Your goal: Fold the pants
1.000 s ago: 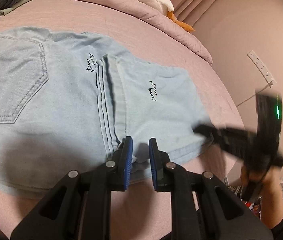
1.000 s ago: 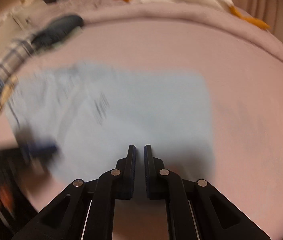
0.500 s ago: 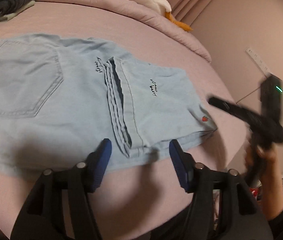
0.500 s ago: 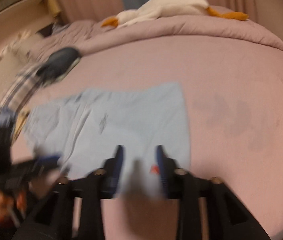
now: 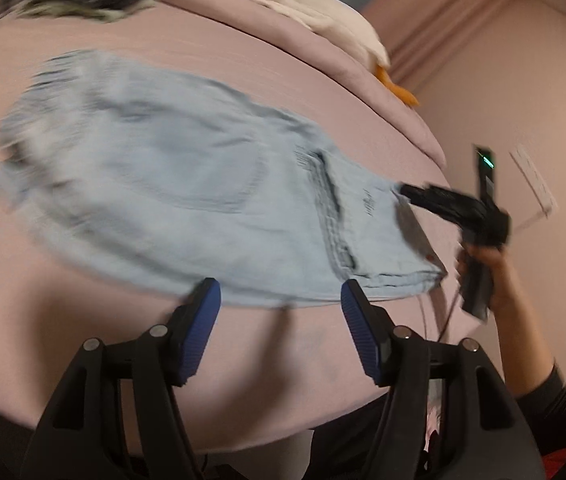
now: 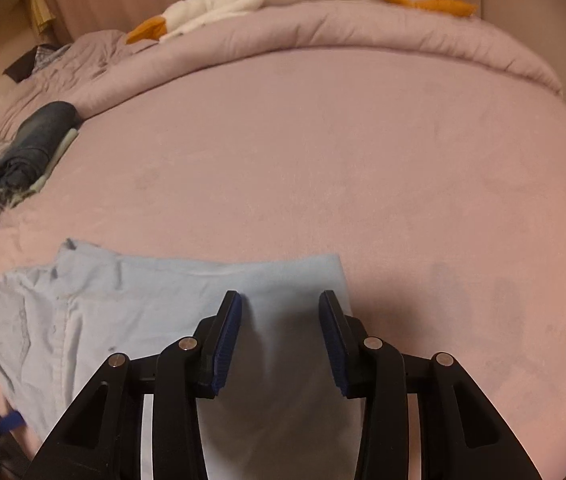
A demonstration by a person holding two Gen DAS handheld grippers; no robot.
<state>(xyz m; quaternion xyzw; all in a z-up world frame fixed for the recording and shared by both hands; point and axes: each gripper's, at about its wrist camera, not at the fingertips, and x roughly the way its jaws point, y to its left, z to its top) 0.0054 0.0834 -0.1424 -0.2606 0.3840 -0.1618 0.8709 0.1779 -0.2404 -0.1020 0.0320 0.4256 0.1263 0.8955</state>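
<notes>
**Both tongs free, with the folded jeans lying crosswise ahead of them**

The pants (image 5: 187, 196), pale blue denim already doubled over, lay flat on the pink bed (image 6: 363, 152) with their long axis running side to side across both views, not away from the tongs. The left gripper (image 5: 281, 312) hovered at the near long edge of the cloth, roughly mid-length. Its jaws had just been opening and stood well apart, with only bare sheet and the cloth's edge showing between the blue pads; nothing was gripped.

The right gripper (image 6: 279, 328) sat over the far right end of the garment, the denim's short edge just beyond its right-hand finger. Its jaws had come apart within that second, then steadied, and were moderately spread. Cloth showed between and below them, but the pads did not press on it. In the left wrist view this same tool appeared, blurred, held in the person's hand (image 5: 487, 276) at that right-hand end.

So the right tongs were the nearer to the hem end, while the bulk of the pants stretched off to the left, beyond the left tongs. Any further fold would probably have to bring one end across along that side-to-side axis. Whether another fold was still needed could not be judged from the blurred left view.
</notes>
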